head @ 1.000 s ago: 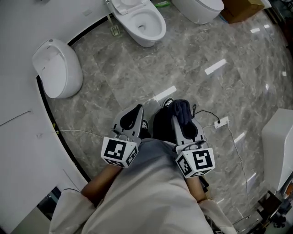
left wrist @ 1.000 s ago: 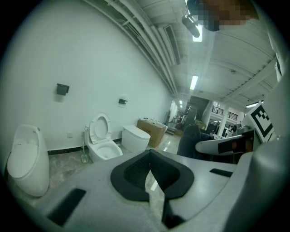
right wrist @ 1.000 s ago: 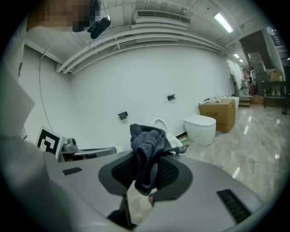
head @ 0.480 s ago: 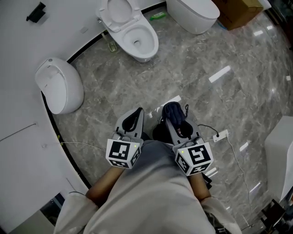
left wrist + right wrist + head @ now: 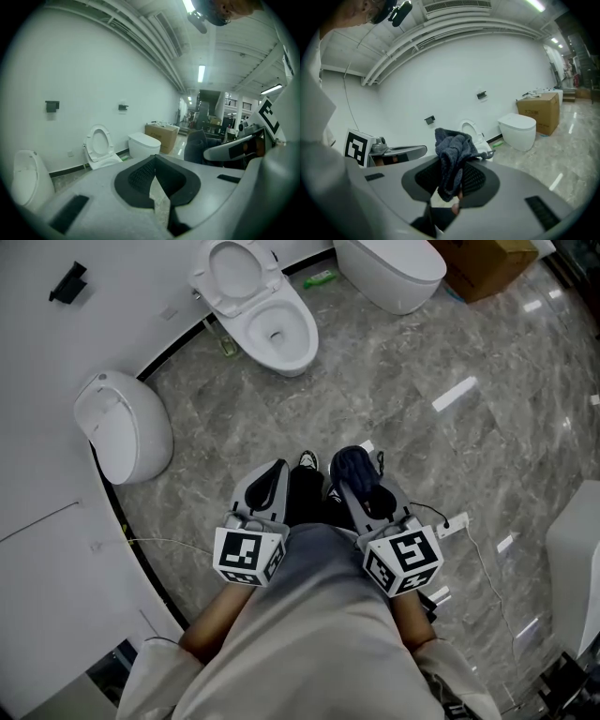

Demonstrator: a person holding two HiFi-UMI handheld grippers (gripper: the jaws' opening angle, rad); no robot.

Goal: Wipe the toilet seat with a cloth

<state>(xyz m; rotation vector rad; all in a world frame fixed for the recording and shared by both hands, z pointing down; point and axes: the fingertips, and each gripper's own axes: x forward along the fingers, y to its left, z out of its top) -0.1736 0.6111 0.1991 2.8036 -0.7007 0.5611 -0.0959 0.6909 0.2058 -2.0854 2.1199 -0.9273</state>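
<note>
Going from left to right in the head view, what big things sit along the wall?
White wall-hung fixture → open toilet → closed toilet → cardboard box.

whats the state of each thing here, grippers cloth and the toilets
left gripper: shut, nothing between its jaws
right gripper: shut on the cloth
dark blue terry cloth: bunched up, clamped in the right gripper, held off the floor
white toilet by the wall: lid raised, bowl open
second white toilet: lid closed
</note>
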